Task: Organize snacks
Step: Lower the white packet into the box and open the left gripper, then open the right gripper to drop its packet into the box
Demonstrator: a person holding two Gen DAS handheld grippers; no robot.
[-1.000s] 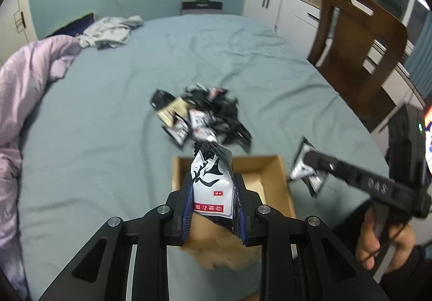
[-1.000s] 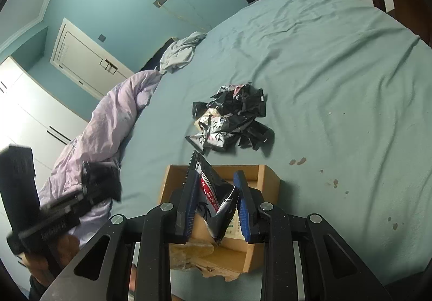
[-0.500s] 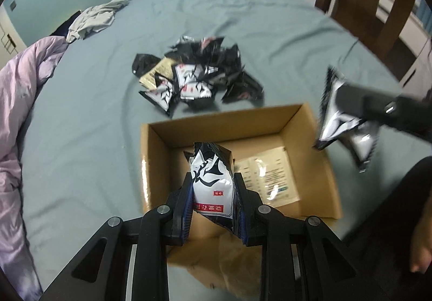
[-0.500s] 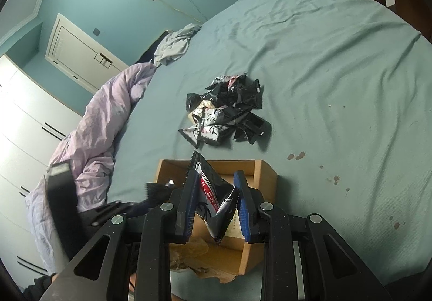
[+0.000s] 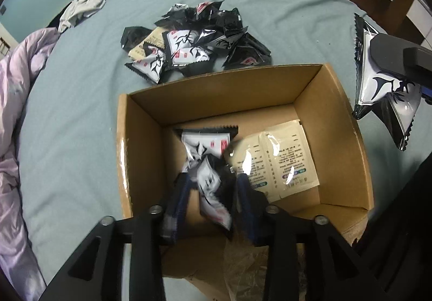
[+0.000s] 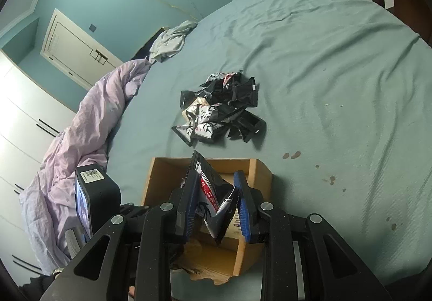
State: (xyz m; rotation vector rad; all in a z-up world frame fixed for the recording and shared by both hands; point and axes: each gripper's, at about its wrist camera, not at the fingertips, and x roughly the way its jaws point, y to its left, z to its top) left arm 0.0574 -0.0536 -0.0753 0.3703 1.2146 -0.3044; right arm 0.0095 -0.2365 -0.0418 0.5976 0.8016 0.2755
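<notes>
- The left gripper (image 5: pixel 213 187) hangs low inside the cardboard box (image 5: pixel 334 114), jaws parted wider than the black-and-white snack packet (image 5: pixel 208 163) between them; that packet looks loose and blurred, so I judge it is dropping free rather than gripped.
- Its long axis runs roughly away from the camera, serrated black end toward the box's far wall, near end at the jaws.
- A beige sachet (image 5: pixel 280 157) lies flat on the box floor just right of it.
- The right gripper (image 6: pixel 216 203) hovers over the box's near edge with jaws closed on a second packet (image 6: pixel 213 193), pinched and creased into a V; its long axis stands steeply, serrated top up and away, lower corner hanging toward the box.
- The remaining snacks sit in a pile (image 5: pixel 197 41) on the bed (image 5: pixel 81 101), just beyond the box's far wall.
- Risk: the left packet may snag on a jaw pad and lift out when the gripper withdraws.
- Risk: the right packet is held off to the box's right side; released there, it could tip over the wall onto the bed.
- Risk: both grippers crowd one small box and could knock it or each other.
</notes>
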